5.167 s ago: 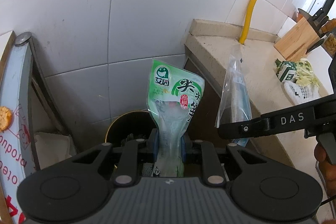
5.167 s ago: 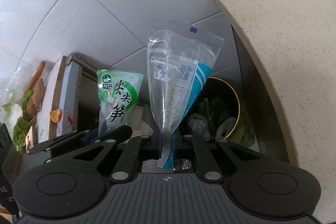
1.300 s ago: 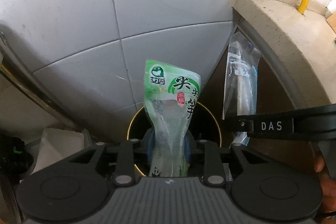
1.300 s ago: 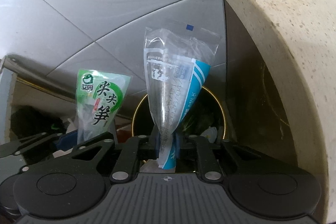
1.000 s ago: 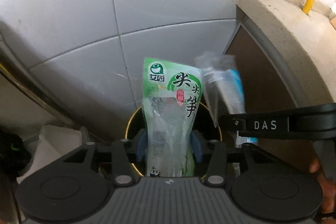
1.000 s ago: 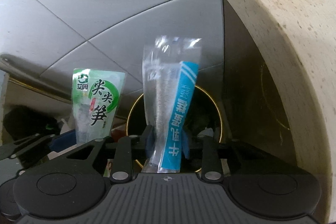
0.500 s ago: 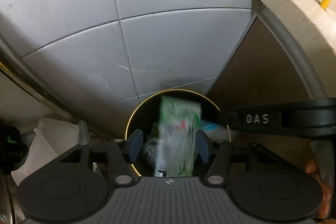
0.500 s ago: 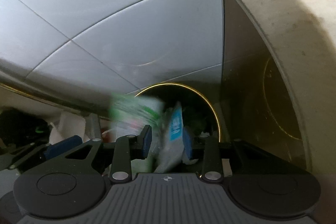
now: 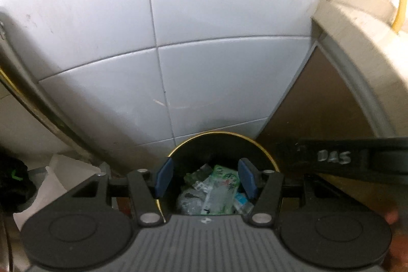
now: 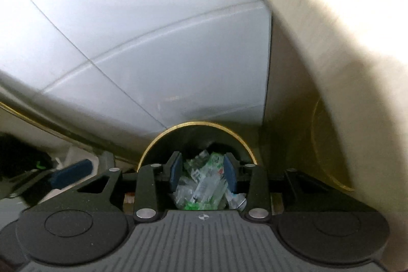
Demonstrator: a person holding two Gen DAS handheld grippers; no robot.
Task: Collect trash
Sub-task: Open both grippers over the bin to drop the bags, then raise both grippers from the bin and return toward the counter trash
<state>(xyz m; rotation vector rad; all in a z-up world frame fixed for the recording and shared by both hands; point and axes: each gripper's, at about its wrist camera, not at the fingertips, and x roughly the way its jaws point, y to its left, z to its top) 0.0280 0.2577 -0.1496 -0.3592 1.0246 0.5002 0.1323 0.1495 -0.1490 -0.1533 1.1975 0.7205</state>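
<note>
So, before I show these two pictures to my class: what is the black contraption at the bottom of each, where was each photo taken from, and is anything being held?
Each picture comes from a small wide-angle camera fixed on a hand-held claw, looking forward along its two fingers. A person carries one claw in each hand; there is no robot arm.

One view shows the left claw, the other the right claw. The blue pieces are the finger pads.

Both point down into a round bin with a gold rim, standing against a tiled wall beside a stone counter. Inside lie a green wrapper and other crumpled packaging, seen through the gap between the fingers.

Both claws have just been opening, and nothing is held: the pads stand apart, with nothing between them.
</note>
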